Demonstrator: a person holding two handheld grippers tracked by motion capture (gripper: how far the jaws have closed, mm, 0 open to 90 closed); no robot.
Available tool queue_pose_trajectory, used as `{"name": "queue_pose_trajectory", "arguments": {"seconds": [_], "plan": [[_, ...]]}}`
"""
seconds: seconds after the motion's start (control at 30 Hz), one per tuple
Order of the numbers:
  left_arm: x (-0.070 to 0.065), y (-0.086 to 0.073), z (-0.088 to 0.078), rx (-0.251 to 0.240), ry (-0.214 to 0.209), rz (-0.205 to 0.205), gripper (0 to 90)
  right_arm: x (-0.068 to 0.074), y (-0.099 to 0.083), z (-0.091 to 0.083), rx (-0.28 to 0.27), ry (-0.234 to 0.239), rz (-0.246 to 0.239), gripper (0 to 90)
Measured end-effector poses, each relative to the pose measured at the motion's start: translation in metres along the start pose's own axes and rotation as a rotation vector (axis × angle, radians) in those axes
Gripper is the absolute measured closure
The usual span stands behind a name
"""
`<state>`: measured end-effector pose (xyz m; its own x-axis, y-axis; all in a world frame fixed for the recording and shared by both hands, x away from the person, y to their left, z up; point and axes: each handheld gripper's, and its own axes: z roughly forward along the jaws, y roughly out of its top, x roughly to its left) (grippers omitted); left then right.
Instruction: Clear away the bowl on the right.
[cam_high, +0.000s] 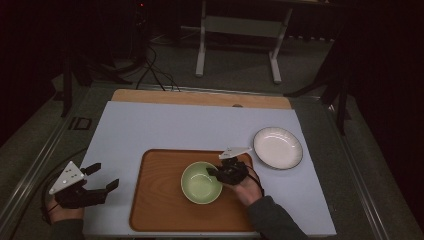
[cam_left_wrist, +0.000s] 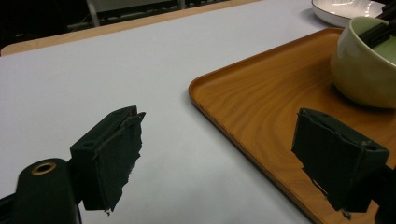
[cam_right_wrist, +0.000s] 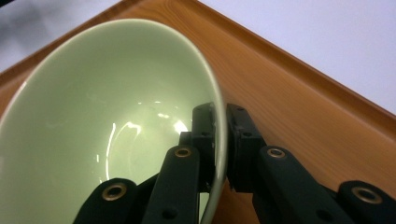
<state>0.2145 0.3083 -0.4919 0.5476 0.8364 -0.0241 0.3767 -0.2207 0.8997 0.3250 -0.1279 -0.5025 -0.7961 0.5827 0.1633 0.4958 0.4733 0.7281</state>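
Clamped: green bowl held by its rim on the wooden tray

Right now the right gripper (cam_right_wrist: 219, 140) is pinching the wall of the green bowl (cam_high: 201, 182), one jaw sitting inside the bowl and the other outside, with the rim running up between them. The pads are pressing flat on the ceramic, so the jaws are closing on nothing wider than that thin wall.

Bowl notes: pale celadon green, glossy glaze, smooth inside with small white light glints showing low on the inner wall just ahead of the inner jaw. Round, deep, thin-lipped, nothing lying in it. In the right gripper view the rim is curving away up and to the left of the jaws. Whether the base is resting flat on the tray or tipping slightly, I cannot tell.

The bowl is sitting over the wooden tray (cam_high: 155, 200), whose raised edge is passing beyond the outer jaw. Past that edge the white tabletop (cam_high: 165, 125) is showing.

The left gripper (cam_left_wrist: 217, 154) is hovering low with its jaws standing wide apart and nothing between them. Between its two pads the near corner of the tray and bare tabletop are showing; the bowl is lying well beyond the right-hand jaw. A white plate (cam_high: 277, 147) is resting off the tray, farther out past the bowl.
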Motion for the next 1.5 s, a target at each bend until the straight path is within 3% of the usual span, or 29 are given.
{"name": "queue_pose_trajectory", "arguments": {"seconds": [0.53, 0.73, 0.83, 1.23, 1.5], "plan": [[0.0, 0.0, 0.0, 0.003, 0.0, 0.002, 15.8, -0.01, 0.001, 0.01, 0.047, 0.016, 0.034, 81.8], [0.0, 0.0, 0.0, 0.004, 0.0, 0.001, 15.8, -0.006, 0.006, 0.01, 0.063, -0.025, -0.032, 71.6], [0.0, 0.0, 0.0, 0.003, -0.001, 0.002, 15.8, -0.007, 0.006, 0.008, 0.061, -0.022, -0.042, 67.2], [0.0, 0.0, 0.0, 0.003, 0.001, 0.001, 15.8, -0.008, 0.01, -0.018, 0.002, 0.002, -0.086, 58.0], [0.0, -0.001, -0.001, 0.001, 0.002, 0.0, 15.8, -0.01, 0.012, -0.033, -0.044, -0.006, -0.092, 54.8]]}}
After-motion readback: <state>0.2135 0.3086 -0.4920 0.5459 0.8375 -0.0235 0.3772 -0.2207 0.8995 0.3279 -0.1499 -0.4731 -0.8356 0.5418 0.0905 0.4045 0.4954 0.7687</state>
